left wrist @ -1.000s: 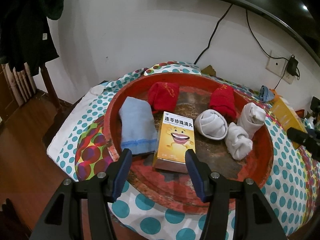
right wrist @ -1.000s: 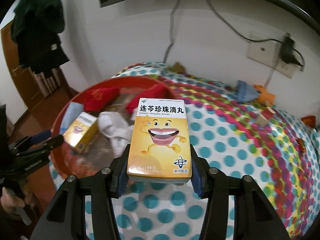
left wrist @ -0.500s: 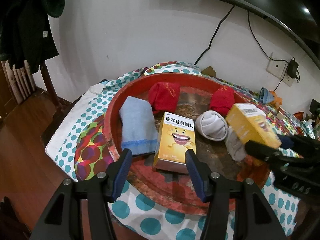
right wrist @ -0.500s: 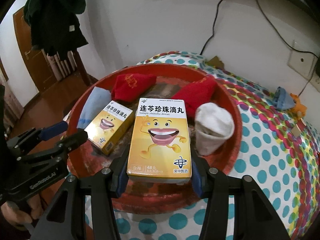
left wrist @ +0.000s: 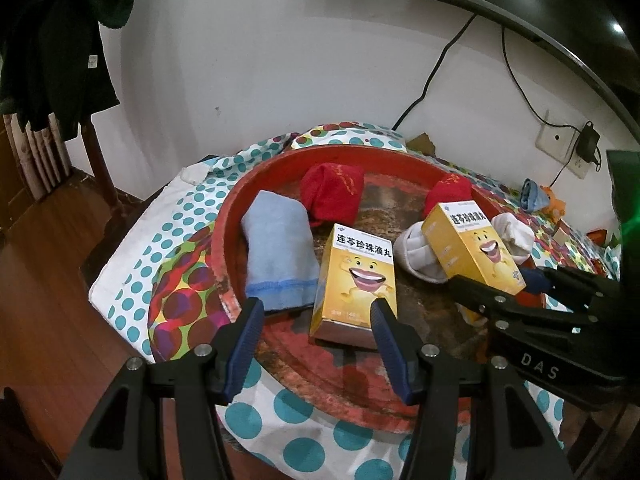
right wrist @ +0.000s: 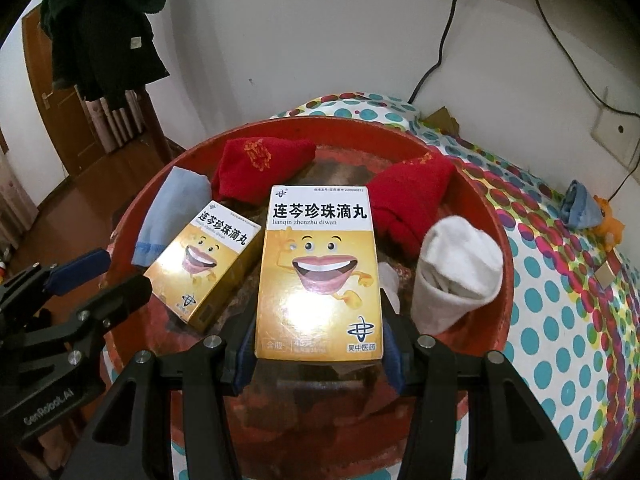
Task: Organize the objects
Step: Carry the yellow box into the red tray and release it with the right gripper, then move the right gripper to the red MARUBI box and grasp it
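A round red tray on a polka-dot cloth holds a yellow medicine box, a folded light-blue cloth, two red socks and rolled white socks. My left gripper stands open just short of the lying box, which shows between its fingers untouched. My right gripper is shut on a second yellow box, held above the tray's middle, right of the lying box and partly hiding the white socks.
The polka-dot cloth stretches to the right with a blue bundle and an orange toy on it. Cables and a wall socket are behind. Dark clothes hang at the left over a wooden floor.
My right gripper carried its yellow box leftward from above the polka-dot cloth to over the tray, and now shows in the left wrist view. The left gripper has kept still.
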Demonstrator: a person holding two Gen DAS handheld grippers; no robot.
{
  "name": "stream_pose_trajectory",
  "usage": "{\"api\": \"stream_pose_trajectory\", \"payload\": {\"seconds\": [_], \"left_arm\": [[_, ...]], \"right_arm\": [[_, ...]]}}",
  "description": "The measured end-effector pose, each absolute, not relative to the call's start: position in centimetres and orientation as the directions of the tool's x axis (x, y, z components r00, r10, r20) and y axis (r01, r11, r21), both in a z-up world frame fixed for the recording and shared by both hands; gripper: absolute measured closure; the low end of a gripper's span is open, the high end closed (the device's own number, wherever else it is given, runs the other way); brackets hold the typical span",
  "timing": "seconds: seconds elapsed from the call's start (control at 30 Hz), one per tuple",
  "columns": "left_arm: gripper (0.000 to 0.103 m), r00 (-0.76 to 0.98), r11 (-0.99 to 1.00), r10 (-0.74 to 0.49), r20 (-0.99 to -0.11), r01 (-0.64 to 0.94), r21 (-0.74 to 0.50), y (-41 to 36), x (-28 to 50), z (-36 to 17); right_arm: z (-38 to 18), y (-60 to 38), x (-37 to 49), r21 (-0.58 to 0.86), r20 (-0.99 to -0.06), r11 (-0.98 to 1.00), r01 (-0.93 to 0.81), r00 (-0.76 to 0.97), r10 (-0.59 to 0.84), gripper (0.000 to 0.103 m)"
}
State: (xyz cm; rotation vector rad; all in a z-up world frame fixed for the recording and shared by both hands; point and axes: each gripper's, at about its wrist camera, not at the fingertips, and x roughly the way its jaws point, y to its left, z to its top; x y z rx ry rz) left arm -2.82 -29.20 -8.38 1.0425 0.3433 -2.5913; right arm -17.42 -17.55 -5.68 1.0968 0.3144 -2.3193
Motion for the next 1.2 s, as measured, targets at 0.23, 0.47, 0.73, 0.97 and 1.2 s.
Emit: {"api": "stream_pose_trajectory", "payload": {"seconds": [0.23,0.47,0.73,0.97,1.2], "left_arm": [[0.046,-0.677,-0.921,-0.203,-0.708,0.376,-0.095,-28.8,-3.0,-8.6],[0.046,-0.674,-0.922,-0.203,-0.71,0.376,-0.093,-28.7,-3.1,-8.6],[0.046,-0.674,-0.923,-0.201,-0.711,0.373,-0.092,-28.6,-3.2,-8.7],[0.046,-0.673,-0.926,-0.202,-0.711,0.367,-0.084,-28.4,-3.3,-8.7],[0.046,-0.673,-0.929,-0.212,-0.708,0.364,-0.068,-28.1,-3.3,-8.7]], "right_arm": [[-6.0,-17.7,-17.3,0.007,-0.767,-0.818,0.575,-0.522,-0.373,0.055],[-5.8,-17.3,-17.1,0.02,-0.763,-0.821,0.57,-0.522,-0.381,0.054],[-5.0,-16.2,-16.8,0.04,-0.751,-0.818,0.575,-0.523,-0.404,0.041],[-3.6,-14.1,-16.2,0.083,-0.719,-0.816,0.572,-0.532,-0.446,0.034],[-2.3,-10.0,-16.6,0.136,-0.687,-0.847,0.515,-0.567,-0.455,0.031]]}}
